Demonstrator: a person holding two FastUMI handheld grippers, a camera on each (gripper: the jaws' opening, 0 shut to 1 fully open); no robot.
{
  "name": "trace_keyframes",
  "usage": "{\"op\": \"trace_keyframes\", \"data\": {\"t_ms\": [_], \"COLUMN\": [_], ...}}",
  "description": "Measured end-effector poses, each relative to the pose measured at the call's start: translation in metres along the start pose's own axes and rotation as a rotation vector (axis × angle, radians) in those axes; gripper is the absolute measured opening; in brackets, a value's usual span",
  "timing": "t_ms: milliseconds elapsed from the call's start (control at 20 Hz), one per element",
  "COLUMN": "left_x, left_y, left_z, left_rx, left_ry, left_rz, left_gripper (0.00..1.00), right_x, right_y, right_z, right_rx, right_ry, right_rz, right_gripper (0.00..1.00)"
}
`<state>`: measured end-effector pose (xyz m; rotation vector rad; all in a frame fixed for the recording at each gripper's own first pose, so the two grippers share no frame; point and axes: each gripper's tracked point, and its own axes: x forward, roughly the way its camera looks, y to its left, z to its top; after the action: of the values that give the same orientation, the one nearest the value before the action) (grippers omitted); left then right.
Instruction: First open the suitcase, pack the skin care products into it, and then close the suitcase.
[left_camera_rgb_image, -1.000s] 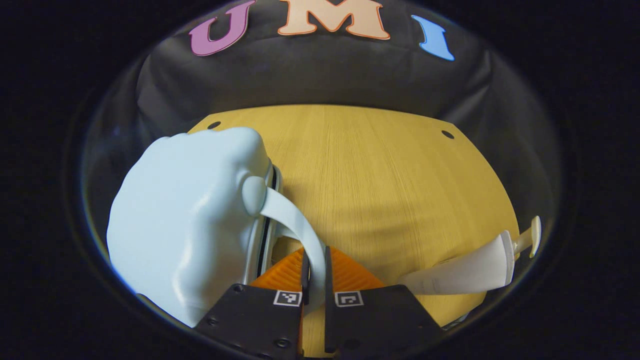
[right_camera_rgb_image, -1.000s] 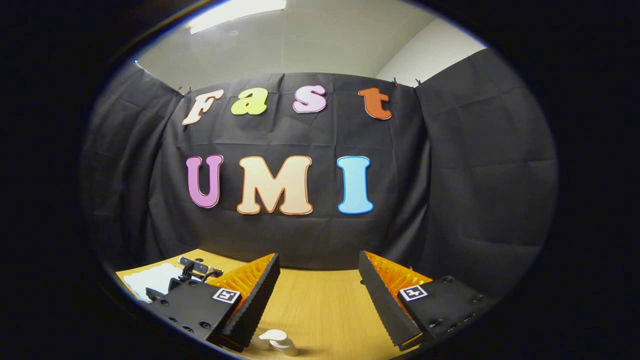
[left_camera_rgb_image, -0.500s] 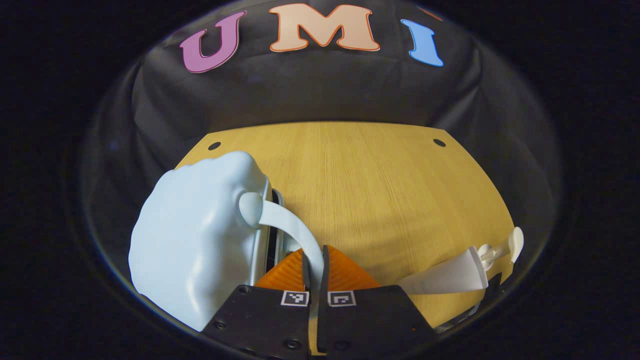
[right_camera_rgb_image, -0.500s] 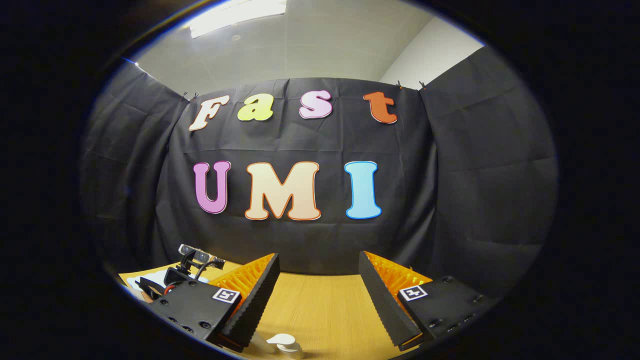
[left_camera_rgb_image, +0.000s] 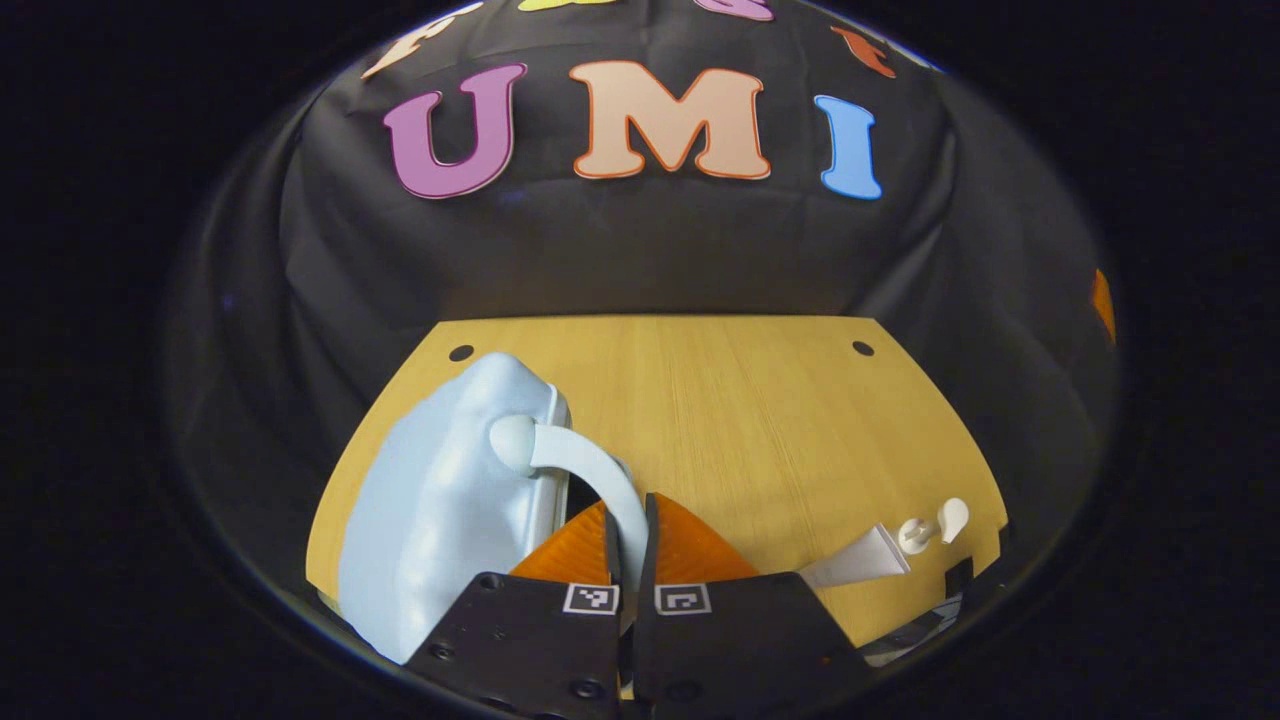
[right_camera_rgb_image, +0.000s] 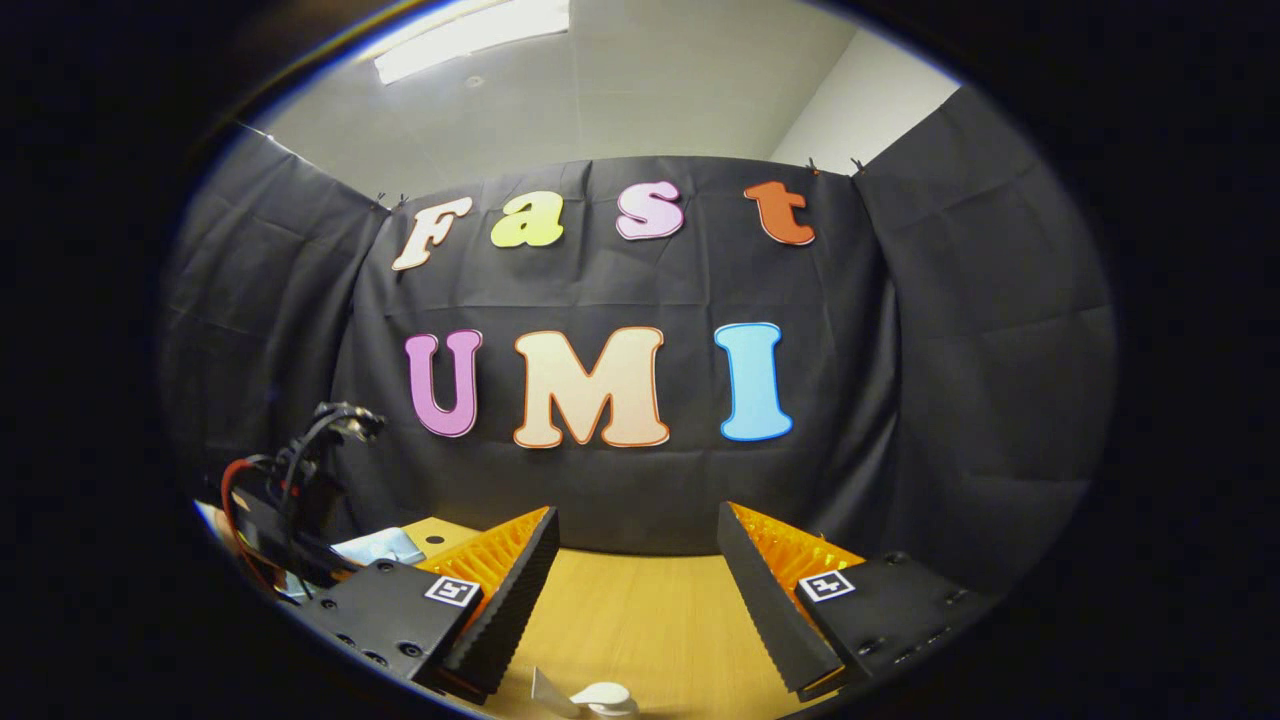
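Left gripper (left_camera_rgb_image: 628, 540) pinching suitcase handle (left_camera_rgb_image: 590, 470); right gripper (right_camera_rgb_image: 635, 580) spread; bottle (right_camera_rgb_image: 590, 697) cut off.

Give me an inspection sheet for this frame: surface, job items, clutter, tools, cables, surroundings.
Surface: wooden table, two holes near the far corners.
Job's things: pale blue suitcase, a dark gap along its edge; white pump bottle lying on its side at right.
Clutter: nothing seen.
Tools: left tool shut on the suitcase handle; right tool open, raised above the table, holding nothing.
Cables: red and black leads on the other tool's rig.
Surroundings: black cloth wall, ceiling light.
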<state>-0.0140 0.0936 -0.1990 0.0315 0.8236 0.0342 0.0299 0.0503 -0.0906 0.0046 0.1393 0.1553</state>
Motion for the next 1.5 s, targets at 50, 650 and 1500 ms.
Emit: {"op": "trace_keyframes", "data": {"t_ms": [50, 650, 1500], "left_x": [-0.006, -0.046, -0.037], "left_y": [0.01, 0.136, 0.356], "left_z": [0.007, 0.057, 0.025], "left_rx": [-0.013, -0.016, -0.086], "left_ry": [-0.014, -0.12, -0.084], "left_rz": [-0.008, 0.042, 0.283], "left_gripper": [0.0, 0.0, 0.0], "right_x": [0.003, 0.023, 0.036], "right_y": [0.007, 0.089, 0.17], "right_z": [-0.001, -0.01, -0.012], "right_rx": [0.004, 0.025, -0.018], "right_ry": [0.0, 0.005, 0.001], "right_rz": [0.008, 0.01, -0.027], "right_gripper": [0.99, 0.99, 0.99]}}
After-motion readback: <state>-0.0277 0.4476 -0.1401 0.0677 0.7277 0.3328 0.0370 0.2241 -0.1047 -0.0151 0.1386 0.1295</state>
